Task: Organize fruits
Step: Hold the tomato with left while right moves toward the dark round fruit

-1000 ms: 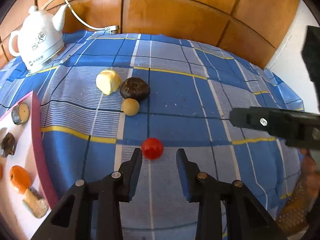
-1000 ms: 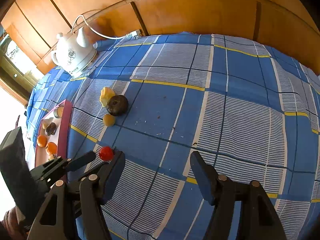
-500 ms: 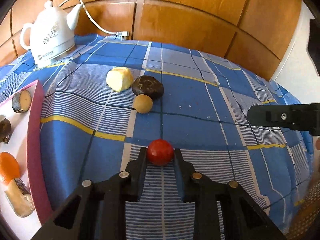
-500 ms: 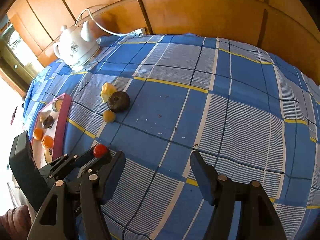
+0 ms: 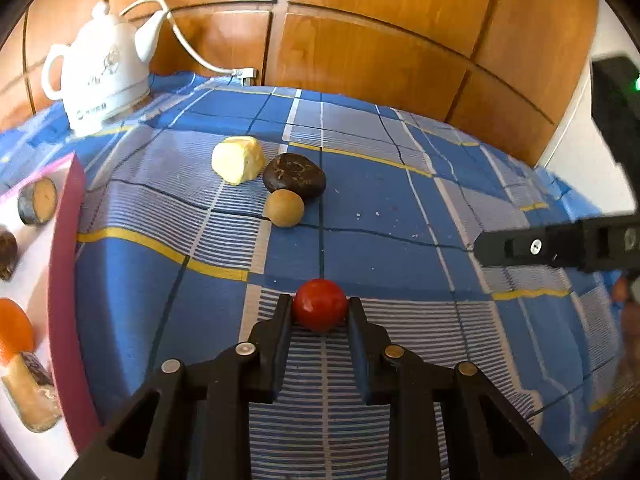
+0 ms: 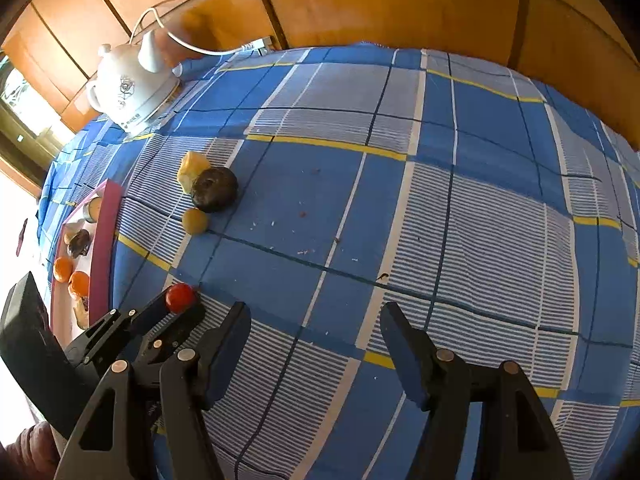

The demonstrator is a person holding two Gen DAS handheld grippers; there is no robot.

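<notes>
A small red round fruit (image 5: 319,309) (image 6: 180,297) sits between the fingertips of my left gripper (image 5: 320,310) (image 6: 182,300), which is shut on it just above the blue checked cloth. Farther back lie a pale yellow fruit chunk (image 5: 237,159) (image 6: 190,169), a dark brown round fruit (image 5: 294,175) (image 6: 214,189) and a small tan ball-shaped fruit (image 5: 285,208) (image 6: 195,221), close together. A pink-rimmed white tray (image 5: 62,280) (image 6: 103,248) at the left holds orange fruits (image 5: 14,334) (image 6: 71,276) and other pieces. My right gripper (image 6: 314,328) hangs open over bare cloth, holding nothing.
A white electric kettle (image 5: 102,76) (image 6: 134,88) with its cord stands at the back left against the wooden wall panels (image 5: 360,52). The cloth-covered table (image 6: 460,200) stretches wide to the right of the fruits.
My left gripper moved forward and down to the red fruit and closed its fingers on it. The right gripper stayed open and still.
</notes>
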